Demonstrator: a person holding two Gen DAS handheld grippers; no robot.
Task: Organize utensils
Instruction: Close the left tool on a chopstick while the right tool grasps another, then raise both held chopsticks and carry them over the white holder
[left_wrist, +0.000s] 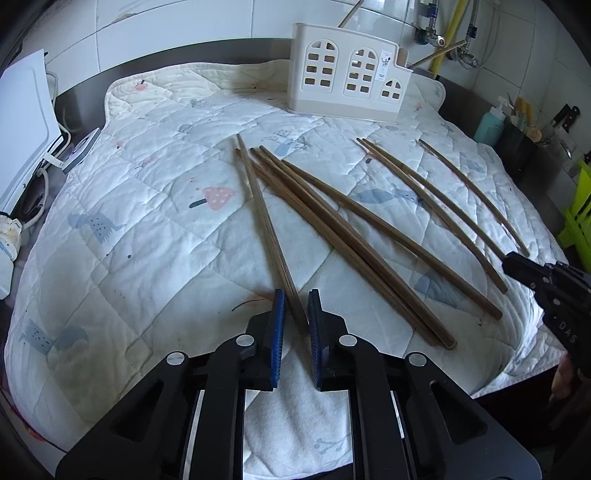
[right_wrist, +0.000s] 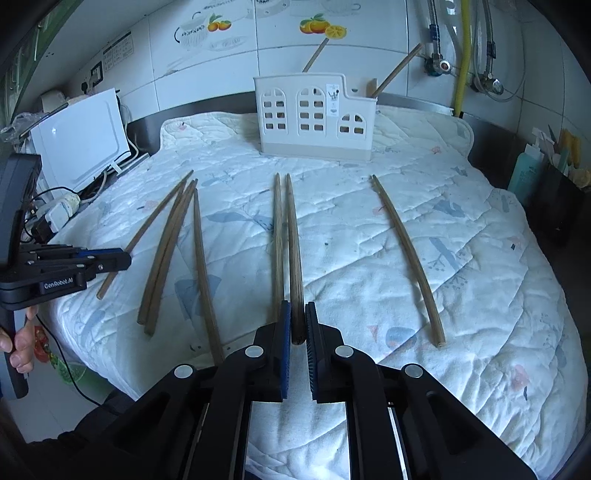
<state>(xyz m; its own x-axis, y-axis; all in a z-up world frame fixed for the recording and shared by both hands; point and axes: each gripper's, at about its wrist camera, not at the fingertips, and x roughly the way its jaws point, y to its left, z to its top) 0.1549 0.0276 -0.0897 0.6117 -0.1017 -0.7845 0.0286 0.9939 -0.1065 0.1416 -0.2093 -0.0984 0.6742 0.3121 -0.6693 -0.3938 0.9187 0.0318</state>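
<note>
Several brown wooden chopsticks lie on a white quilted mat (left_wrist: 147, 240). My left gripper (left_wrist: 296, 306) has its blue pads around the near end of one chopstick (left_wrist: 266, 225), nearly closed on it. A bundle of chopsticks (left_wrist: 351, 240) lies just right of it. My right gripper (right_wrist: 296, 317) is closed around the near end of a chopstick (right_wrist: 293, 240), with another beside it (right_wrist: 277, 240). A single chopstick (right_wrist: 410, 254) lies to the right. The white utensil holder (right_wrist: 314, 118) stands at the mat's far side and holds two chopsticks.
A white appliance (right_wrist: 81, 140) with cables stands at the left. A teal bottle (right_wrist: 524, 170) and a dark container of tools stand at the right. A tiled wall with pipes is behind. The right gripper shows in the left wrist view (left_wrist: 546, 284).
</note>
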